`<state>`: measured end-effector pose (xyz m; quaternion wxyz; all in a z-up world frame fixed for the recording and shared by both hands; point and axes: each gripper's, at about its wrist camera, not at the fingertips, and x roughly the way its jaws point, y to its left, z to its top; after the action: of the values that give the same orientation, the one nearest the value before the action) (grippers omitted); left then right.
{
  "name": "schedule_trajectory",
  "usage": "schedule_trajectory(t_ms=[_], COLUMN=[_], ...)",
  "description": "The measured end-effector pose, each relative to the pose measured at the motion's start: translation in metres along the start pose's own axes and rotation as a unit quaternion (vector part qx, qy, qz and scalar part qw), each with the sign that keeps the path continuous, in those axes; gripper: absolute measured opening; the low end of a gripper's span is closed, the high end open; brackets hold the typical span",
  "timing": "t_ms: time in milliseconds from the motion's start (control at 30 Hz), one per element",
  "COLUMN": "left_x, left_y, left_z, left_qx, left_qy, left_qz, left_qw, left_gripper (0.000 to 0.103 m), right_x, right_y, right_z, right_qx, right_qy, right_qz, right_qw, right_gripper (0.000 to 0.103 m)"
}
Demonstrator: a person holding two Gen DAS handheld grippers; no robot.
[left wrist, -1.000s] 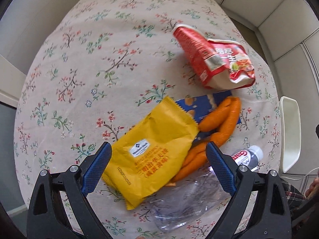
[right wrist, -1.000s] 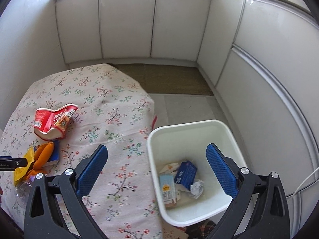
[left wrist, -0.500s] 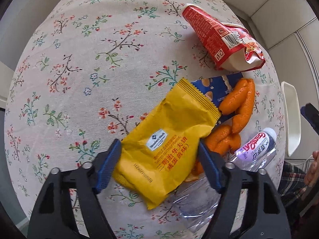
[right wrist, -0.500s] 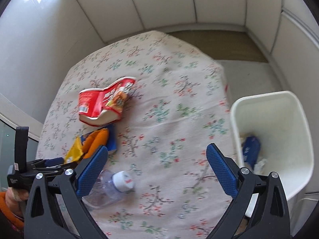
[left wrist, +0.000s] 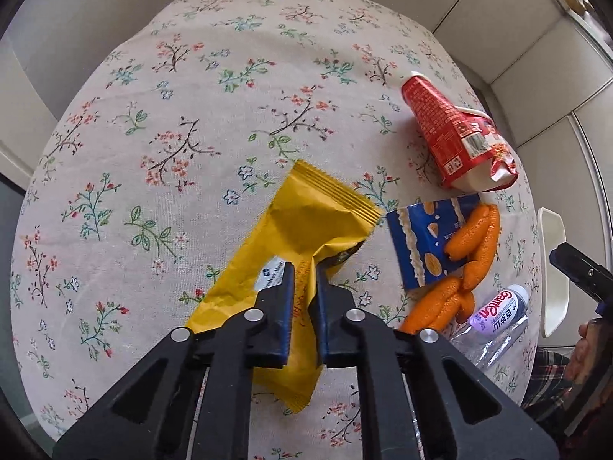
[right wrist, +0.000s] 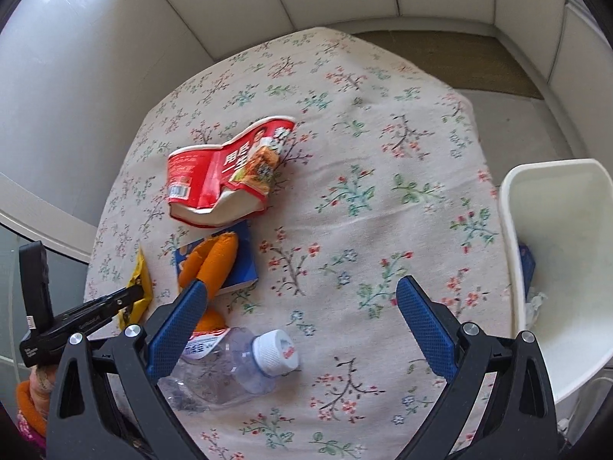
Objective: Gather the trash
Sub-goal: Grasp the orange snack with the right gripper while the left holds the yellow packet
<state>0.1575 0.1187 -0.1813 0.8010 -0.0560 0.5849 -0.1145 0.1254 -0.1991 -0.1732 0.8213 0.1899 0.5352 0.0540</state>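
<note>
Left gripper (left wrist: 305,299) clamped on the yellow wrapper (left wrist: 302,230), just left of the blue packet (left wrist: 419,245) on the flowered tablecloth (left wrist: 191,115). Right gripper (right wrist: 302,326) spread wide and holding nothing, above the clear bottle (right wrist: 230,368), with the white bin (right wrist: 567,230) far right of the blue packet.

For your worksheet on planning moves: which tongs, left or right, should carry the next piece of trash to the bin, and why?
Left. The left tongs are shut on the yellow snack packet; the right tongs are open and empty above the plastic bottle.
</note>
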Motion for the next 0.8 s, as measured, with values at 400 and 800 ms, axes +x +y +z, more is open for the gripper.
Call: schedule_trajectory(t_ms=[400, 800], left_x=[-0.036, -0.042], left_y=[-0.016, -0.012], left_z=[0.008, 0.017], left_qx=[-0.020, -0.027], left_qy=[-0.110, -0.127], left_qz=[-0.045, -0.068], left_qw=[0.9927, 0.9893], left_gripper=[0.004, 0.003], right_x=[0.023, 0.064], right_y=[0.033, 0.067], right_z=[0.007, 0.009], right_qx=[-0.009, -0.033], right_qy=[0.033, 0.055], right_qz=[0.024, 0.019], right_qw=[0.999, 0.998], right_gripper=[0.096, 0.065])
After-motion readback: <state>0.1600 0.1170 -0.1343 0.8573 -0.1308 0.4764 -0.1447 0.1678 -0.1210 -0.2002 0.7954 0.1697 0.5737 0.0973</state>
